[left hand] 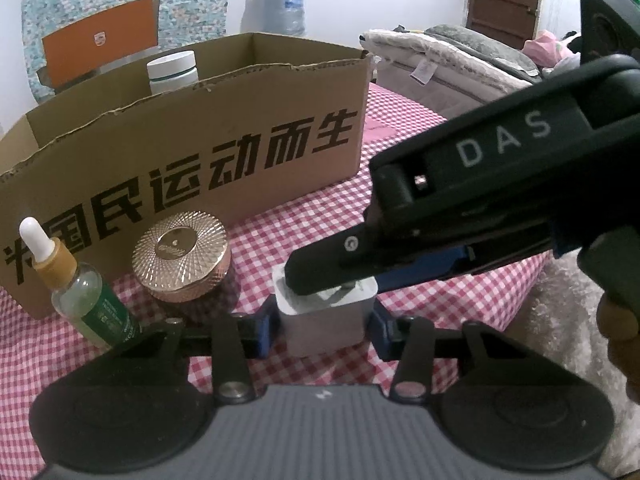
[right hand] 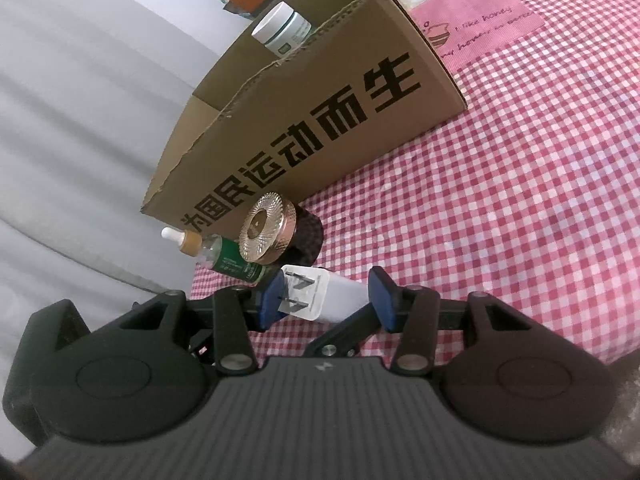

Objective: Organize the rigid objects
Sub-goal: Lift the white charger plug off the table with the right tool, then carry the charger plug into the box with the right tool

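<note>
The white plastic charger block (left hand: 326, 316) is box-shaped and smooth. It stands on the red-checked cloth (left hand: 320, 224), metal prongs pointing up. The left gripper (left hand: 320, 330) brackets it with jaws spread; contact cannot be confirmed. The right gripper (right hand: 326, 298) clamps it from above. The corrugated cardboard box (left hand: 192, 152) holds a white round jar (left hand: 173, 70). Beside it stand a ribbed gold-lidded jar (left hand: 182, 256) and a glass dropper bottle (left hand: 80, 280).

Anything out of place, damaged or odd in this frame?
Both the left gripper and right gripper bracket the same white charger, which is unusual. The cardboard box has a ragged, torn top edge. Nothing is spilled.
</note>
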`<state>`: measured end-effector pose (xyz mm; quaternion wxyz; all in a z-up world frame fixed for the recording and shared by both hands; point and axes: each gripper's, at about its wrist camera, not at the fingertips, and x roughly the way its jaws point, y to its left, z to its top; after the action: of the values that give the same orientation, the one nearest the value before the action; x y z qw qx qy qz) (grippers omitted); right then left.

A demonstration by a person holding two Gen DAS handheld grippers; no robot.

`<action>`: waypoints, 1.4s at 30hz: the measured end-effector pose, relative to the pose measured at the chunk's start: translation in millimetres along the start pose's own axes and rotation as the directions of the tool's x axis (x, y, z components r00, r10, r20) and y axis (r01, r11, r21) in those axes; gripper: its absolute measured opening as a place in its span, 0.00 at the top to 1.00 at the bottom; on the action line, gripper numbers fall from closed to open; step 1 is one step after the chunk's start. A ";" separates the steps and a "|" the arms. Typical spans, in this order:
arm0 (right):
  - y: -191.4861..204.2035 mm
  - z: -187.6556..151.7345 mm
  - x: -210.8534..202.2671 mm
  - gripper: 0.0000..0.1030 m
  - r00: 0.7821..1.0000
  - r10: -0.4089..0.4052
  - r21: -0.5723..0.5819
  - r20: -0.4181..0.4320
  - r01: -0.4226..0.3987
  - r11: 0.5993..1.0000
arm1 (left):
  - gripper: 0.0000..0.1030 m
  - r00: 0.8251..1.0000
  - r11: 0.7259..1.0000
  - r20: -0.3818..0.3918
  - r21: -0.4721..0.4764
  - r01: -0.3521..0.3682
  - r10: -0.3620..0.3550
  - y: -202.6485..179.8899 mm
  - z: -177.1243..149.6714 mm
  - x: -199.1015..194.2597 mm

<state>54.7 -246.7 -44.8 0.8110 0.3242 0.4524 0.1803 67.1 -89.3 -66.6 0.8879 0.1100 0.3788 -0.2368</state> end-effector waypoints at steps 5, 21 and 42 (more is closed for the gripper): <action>0.2 0.2 -0.6 0.58 1.000 0.002 -0.003 -0.006 -0.002 1.000 | 0.55 1.000 1.000 -0.003 -0.005 -0.003 0.003 0.3 -0.5 -0.7; 4.4 -0.5 -8.9 0.58 1.000 0.016 -0.005 -0.001 -0.016 1.000 | 0.55 1.000 1.000 -0.010 -0.027 -0.004 0.004 1.3 3.8 -7.2; 79.1 30.4 -58.8 0.58 0.985 0.116 -0.173 0.124 -0.094 0.980 | 0.55 0.983 0.995 0.153 0.009 -0.100 0.097 11.4 63.8 -83.4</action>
<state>49.7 -234.8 57.6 0.8530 0.2902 0.3627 0.2380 62.4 -75.2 38.0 0.9239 0.1173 0.3020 -0.2035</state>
